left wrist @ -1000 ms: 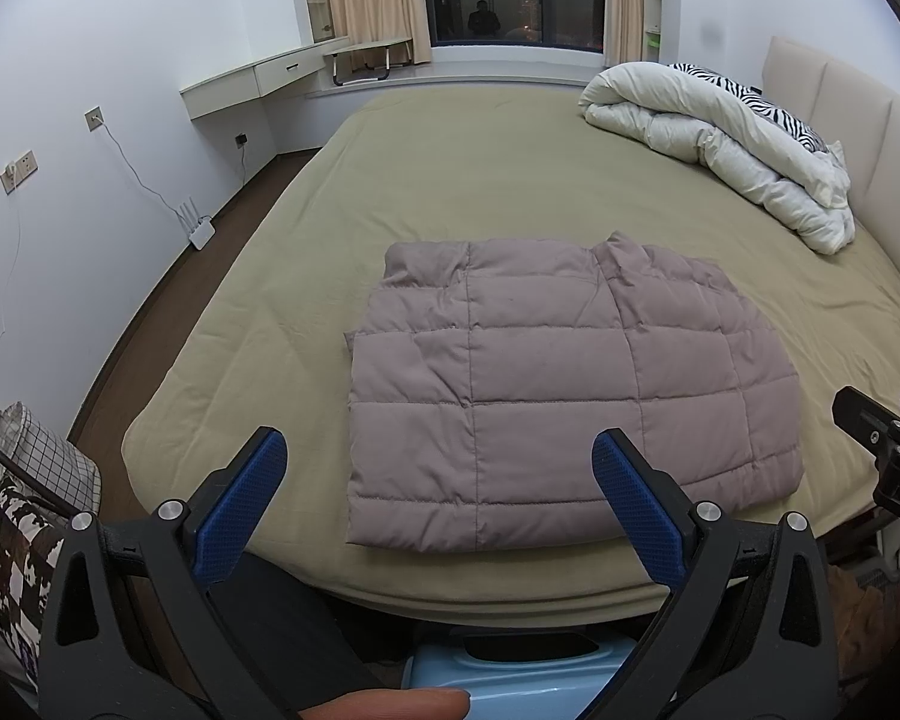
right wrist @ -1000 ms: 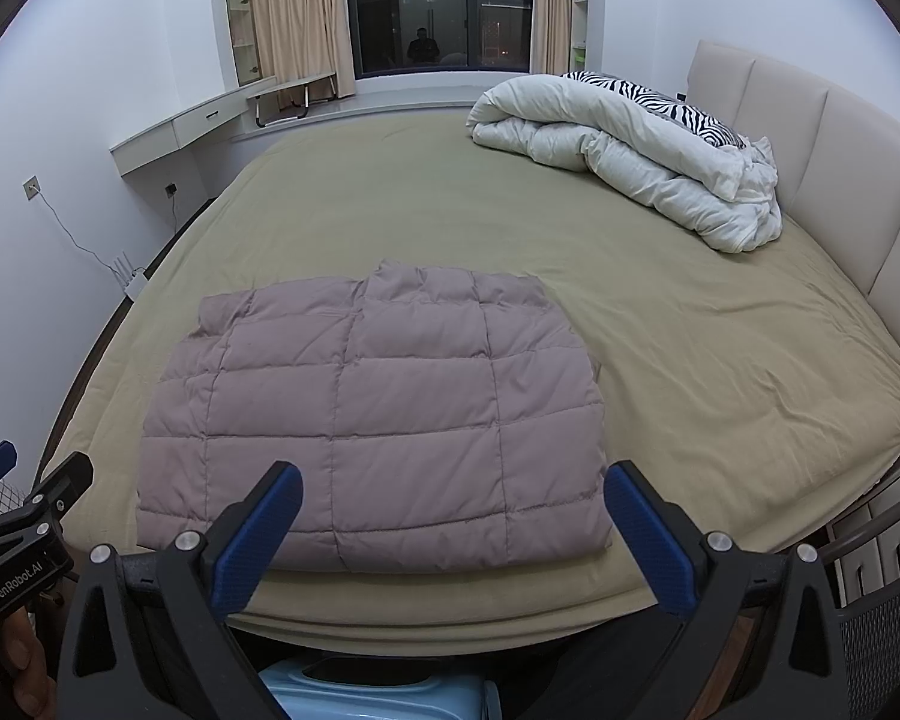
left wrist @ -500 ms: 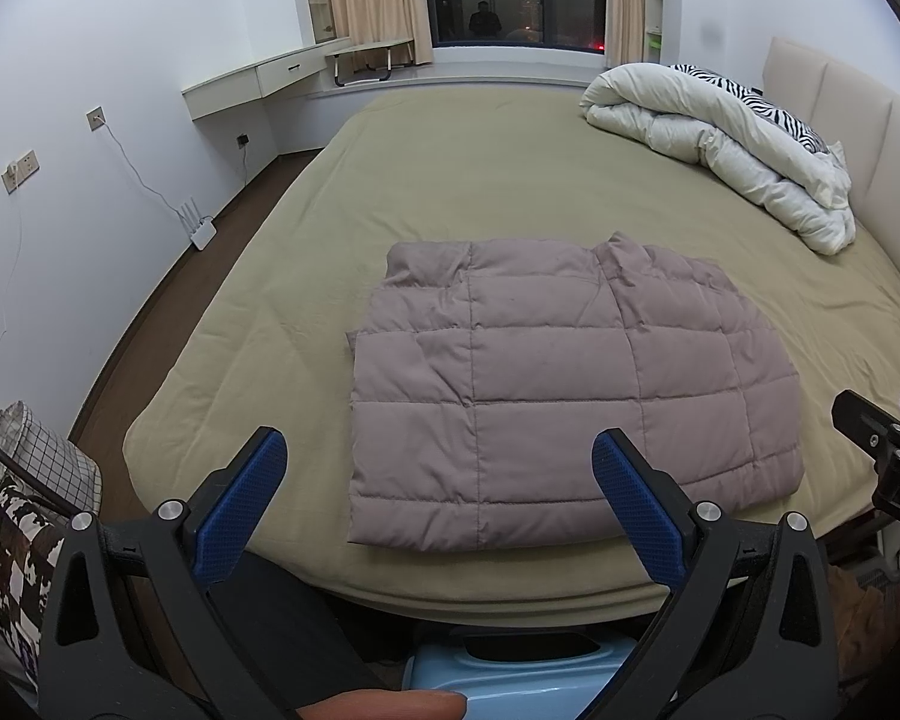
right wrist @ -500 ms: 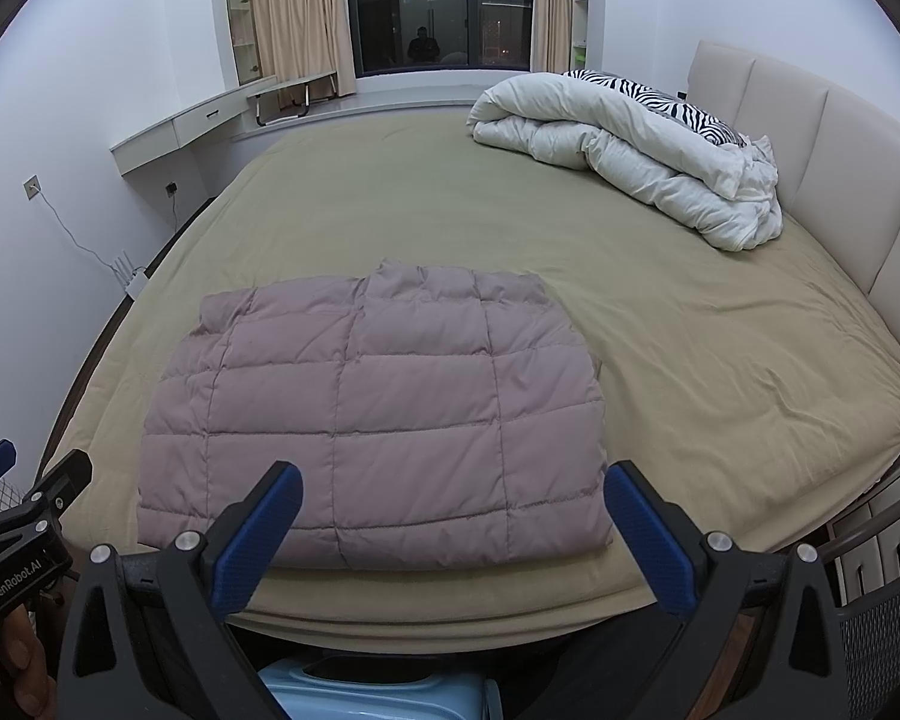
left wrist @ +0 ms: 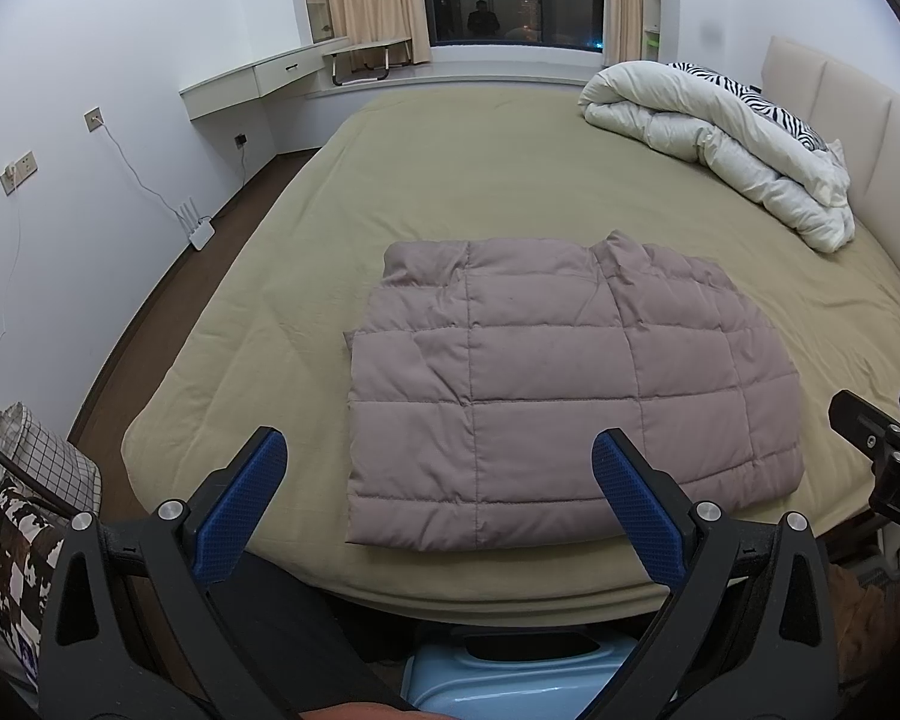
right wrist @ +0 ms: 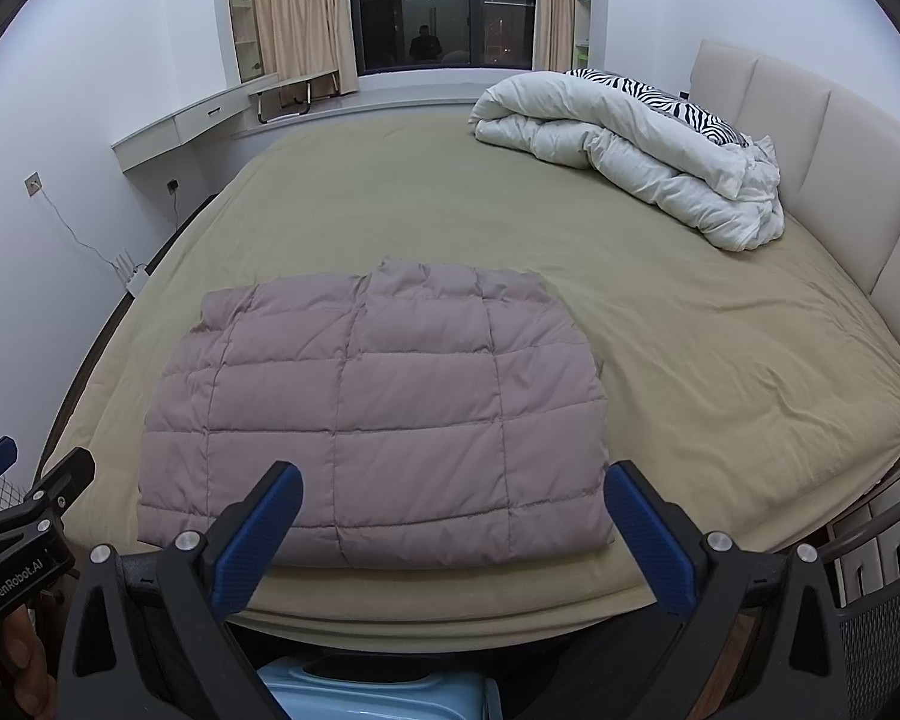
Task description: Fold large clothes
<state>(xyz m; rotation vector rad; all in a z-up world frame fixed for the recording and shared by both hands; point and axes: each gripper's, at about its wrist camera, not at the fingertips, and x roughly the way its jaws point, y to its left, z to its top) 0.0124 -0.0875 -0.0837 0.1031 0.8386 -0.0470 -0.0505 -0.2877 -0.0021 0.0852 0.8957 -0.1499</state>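
Left wrist view — folded jacket on olive bed — duvet by headboard.

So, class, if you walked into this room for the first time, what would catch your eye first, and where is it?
The mauve quilted jacket, folded into a neat rectangle, lies flat near the front edge of the olive bed. At the far corner by the headboard a white duvet is bundled up. Both the left gripper and the right gripper hover before the bed, jaws wide apart and empty.
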